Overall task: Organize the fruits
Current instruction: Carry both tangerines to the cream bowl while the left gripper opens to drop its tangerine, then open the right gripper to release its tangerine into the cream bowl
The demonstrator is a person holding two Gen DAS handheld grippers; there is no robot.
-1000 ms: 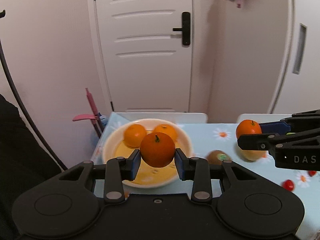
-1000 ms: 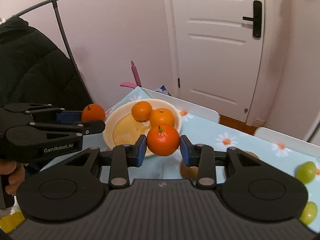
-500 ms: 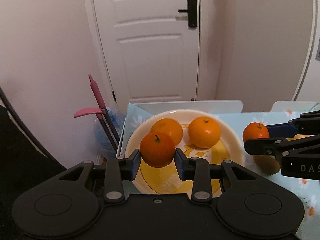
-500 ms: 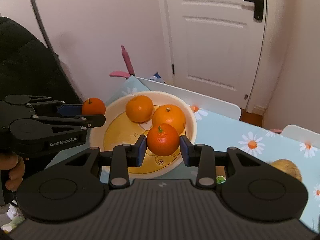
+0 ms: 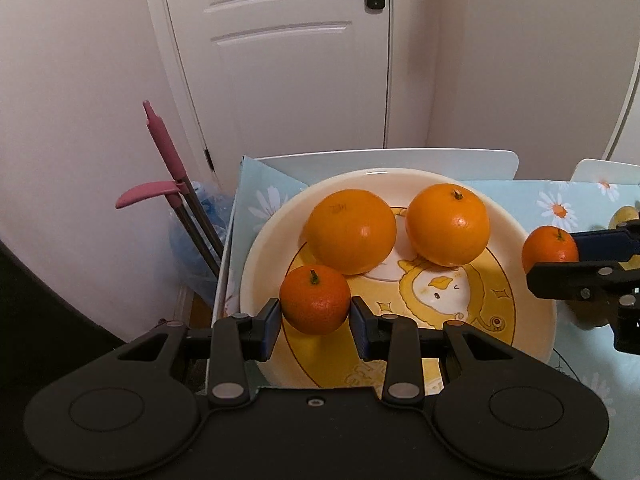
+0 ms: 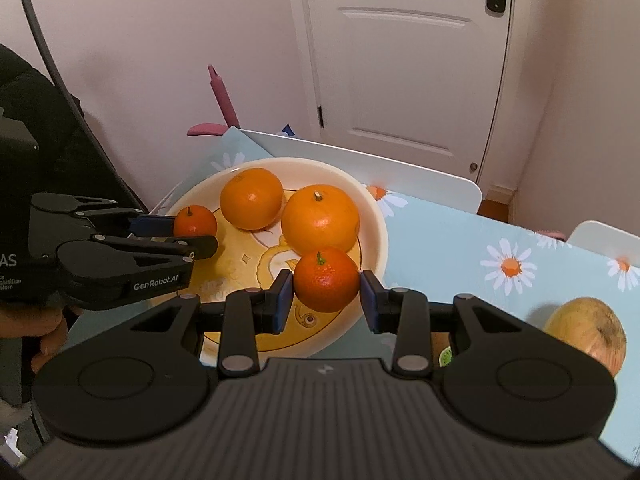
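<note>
**Two tangerines held over the plate**

The left gripper [image 5: 314,322] clamps a small dark-orange tangerine [image 5: 315,300] above the left edge of the cream cartoon-printed plate [image 5: 532,304], beside two large oranges [image 5: 351,230].

The right gripper [image 6: 323,300] clamps another tangerine [image 6: 326,279] above the right rim.

Only the right view shows the half-hidden yellow-brown fruit [image 6: 588,330] on the daisy-print tablecloth [image 6: 448,240].

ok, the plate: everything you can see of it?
The plate is round, shallow and cream-rimmed, glossy like ceramic, with a yellow cartoon print in its well. It lies flat at the corner of the daisy tablecloth. Two big oranges rest on its far side. Both tongs hover over it, each shut on a small mandarin.
</note>
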